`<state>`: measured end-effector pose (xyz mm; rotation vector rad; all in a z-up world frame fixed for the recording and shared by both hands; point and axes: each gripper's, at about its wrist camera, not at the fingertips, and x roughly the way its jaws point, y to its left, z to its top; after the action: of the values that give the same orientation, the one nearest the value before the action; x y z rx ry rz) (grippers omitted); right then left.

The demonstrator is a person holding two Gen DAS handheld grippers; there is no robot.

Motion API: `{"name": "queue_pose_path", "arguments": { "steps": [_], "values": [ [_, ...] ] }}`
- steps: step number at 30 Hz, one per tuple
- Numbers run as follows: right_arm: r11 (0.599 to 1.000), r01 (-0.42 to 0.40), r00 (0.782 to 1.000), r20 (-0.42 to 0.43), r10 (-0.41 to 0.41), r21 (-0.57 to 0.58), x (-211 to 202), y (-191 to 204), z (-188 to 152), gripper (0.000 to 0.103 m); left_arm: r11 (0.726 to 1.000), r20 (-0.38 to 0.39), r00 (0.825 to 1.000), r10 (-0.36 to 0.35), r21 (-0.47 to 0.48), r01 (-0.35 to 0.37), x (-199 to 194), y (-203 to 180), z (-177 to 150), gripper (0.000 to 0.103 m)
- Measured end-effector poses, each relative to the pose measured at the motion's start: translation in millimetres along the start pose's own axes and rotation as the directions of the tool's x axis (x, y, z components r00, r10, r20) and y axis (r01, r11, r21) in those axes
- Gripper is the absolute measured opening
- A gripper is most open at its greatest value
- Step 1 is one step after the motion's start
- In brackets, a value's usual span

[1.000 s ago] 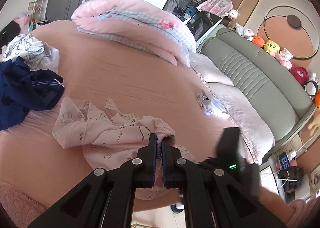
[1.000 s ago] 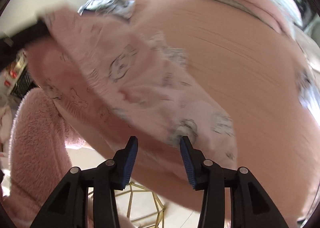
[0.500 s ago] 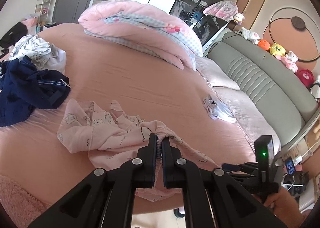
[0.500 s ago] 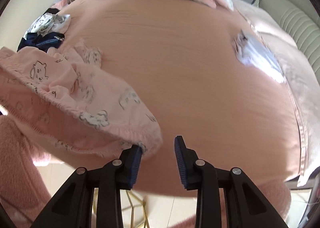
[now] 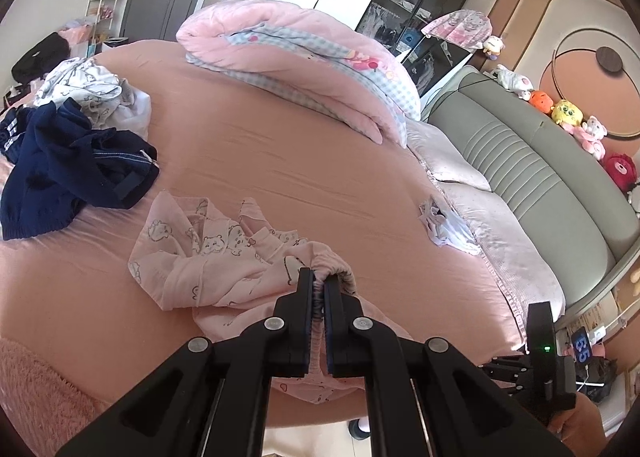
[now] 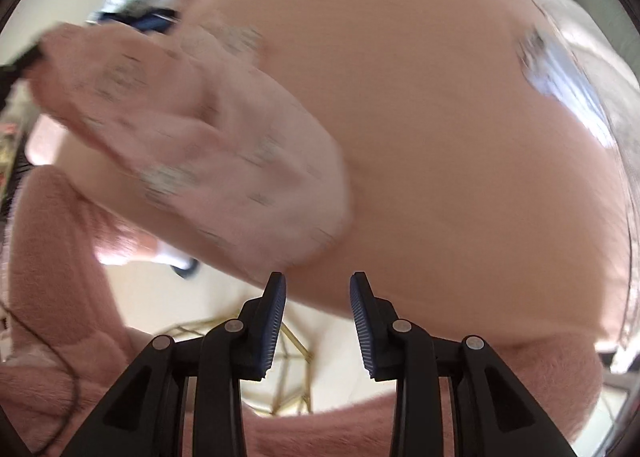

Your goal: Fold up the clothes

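Note:
Pale pink pyjama trousers (image 5: 224, 261) printed with little bears lie crumpled at the near edge of the pink bed (image 5: 280, 145). My left gripper (image 5: 319, 281) is shut on their elastic waistband, lifting it slightly. In the blurred right wrist view the same trousers (image 6: 208, 145) hang over the bed edge at left. My right gripper (image 6: 318, 289) is open and empty, just below and right of the cloth's lower edge, not touching it. It also shows in the left wrist view (image 5: 540, 353) at lower right.
A navy garment (image 5: 68, 169) and white printed clothes (image 5: 88, 89) are piled at the left. A rolled pink quilt (image 5: 304, 57) lies at the back. A small white-blue garment (image 5: 444, 225) lies near the pillows (image 5: 496, 233). A grey headboard (image 5: 532, 169) stands at the right.
My right gripper has opened wider and swung left and down; its view is now blurred with the trousers at left. My left gripper stays shut on the waistband and has barely moved.

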<state>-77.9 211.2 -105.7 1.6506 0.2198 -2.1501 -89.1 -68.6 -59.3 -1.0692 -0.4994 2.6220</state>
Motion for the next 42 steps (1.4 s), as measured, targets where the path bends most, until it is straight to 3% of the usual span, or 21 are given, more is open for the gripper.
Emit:
{"name": "queue_pose_path", "arguments": {
  "steps": [2, 5, 6, 7, 8, 10, 13, 16, 18, 19, 20, 22, 26, 27, 30, 36, 39, 42],
  "values": [
    [0.998, -0.052, 0.999, 0.012, 0.053, -0.037, 1, 16, 4, 0.056, 1.000, -0.001, 1.000, 0.002, -0.005, -0.002, 0, 1, -1, 0.003],
    [0.999, -0.021, 0.999, -0.026, 0.020, -0.039, 27, 28, 7, 0.056, 1.000, 0.006, 1.000, 0.007, -0.014, -0.007, -3, 3, -1, 0.003],
    [1.000, 0.007, 0.998, -0.068, -0.006, 0.019, 44, 20, 8, 0.053, 1.000, 0.009, 1.000, 0.011, -0.011, -0.011, -5, 2, 0, 0.003],
    [0.995, 0.026, 0.996, -0.089, -0.017, 0.096, 56, 7, 10, 0.030, 1.000, 0.013, 1.000, 0.017, -0.007, -0.017, -7, 1, 0, 0.003],
    [0.985, 0.034, 0.996, -0.091, -0.019, 0.170, 61, -6, 10, 0.020, 1.000, 0.012, 1.000, 0.026, 0.001, -0.026, -8, 1, 0, 0.004],
    [0.963, 0.018, 1.000, -0.007, -0.017, 0.271, 49, -26, 11, 0.015, 0.998, -0.002, 0.998, 0.063, 0.021, -0.063, -8, 5, -4, 0.004],
    [0.954, 0.105, 0.986, 0.093, -0.136, 0.281, 29, -34, 17, 0.012, 0.996, -0.078, 0.993, 0.092, 0.011, -0.091, 7, 17, -19, 0.004],
    [0.948, 0.164, 0.975, 0.101, -0.197, 0.273, 32, -38, 25, 0.010, 0.989, -0.213, 0.967, 0.139, -0.011, -0.144, 39, 32, -38, 0.005],
    [0.953, 0.131, 0.982, 0.094, -0.162, 0.274, 38, -36, 26, 0.009, 0.983, -0.290, 0.942, 0.171, -0.013, -0.182, 59, 38, -49, 0.007],
    [0.955, 0.090, 0.989, 0.091, -0.120, 0.284, 42, -34, 25, 0.009, 0.980, -0.309, 0.933, 0.186, -0.006, -0.198, 65, 40, -54, 0.013],
    [0.943, -0.019, 0.998, 0.062, -0.002, 0.333, 50, -37, 21, 0.009, 0.977, -0.321, 0.925, 0.206, 0.013, -0.213, 70, 41, -58, 0.018],
    [0.911, -0.082, 0.997, 0.038, 0.073, 0.404, 62, -41, 12, 0.009, 0.970, -0.333, 0.912, 0.241, 0.052, -0.237, 79, 42, -64, 0.043],
    [0.927, -0.035, 0.999, 0.046, 0.019, 0.373, 63, -31, 2, 0.005, 0.962, -0.355, 0.895, 0.270, 0.067, -0.264, 89, 52, -71, 0.047],
    [0.928, -0.032, 0.999, 0.048, 0.015, 0.371, 63, -29, 0, 0.005, 0.962, -0.351, 0.896, 0.271, 0.064, -0.265, 90, 55, -72, 0.046],
    [0.922, -0.049, 0.998, 0.051, 0.032, 0.384, 65, -27, -2, 0.008, 0.963, -0.330, 0.906, 0.266, 0.058, -0.262, 88, 56, -72, 0.030],
    [0.922, -0.083, 0.996, 0.059, 0.065, 0.379, 67, -24, 0, 0.012, 0.971, -0.316, 0.918, 0.240, 0.065, -0.231, 84, 49, -70, 0.030],
    [0.919, -0.113, 0.993, 0.066, 0.095, 0.378, 66, -20, 2, 0.031, 0.972, -0.329, 0.915, 0.233, 0.061, -0.225, 85, 49, -69, 0.030],
    [0.949, -0.026, 0.999, 0.042, 0.014, 0.314, 73, -8, 7, 0.031, 0.972, -0.327, 0.916, 0.233, 0.069, -0.223, 85, 46, -72, 0.028]
  ]
}}
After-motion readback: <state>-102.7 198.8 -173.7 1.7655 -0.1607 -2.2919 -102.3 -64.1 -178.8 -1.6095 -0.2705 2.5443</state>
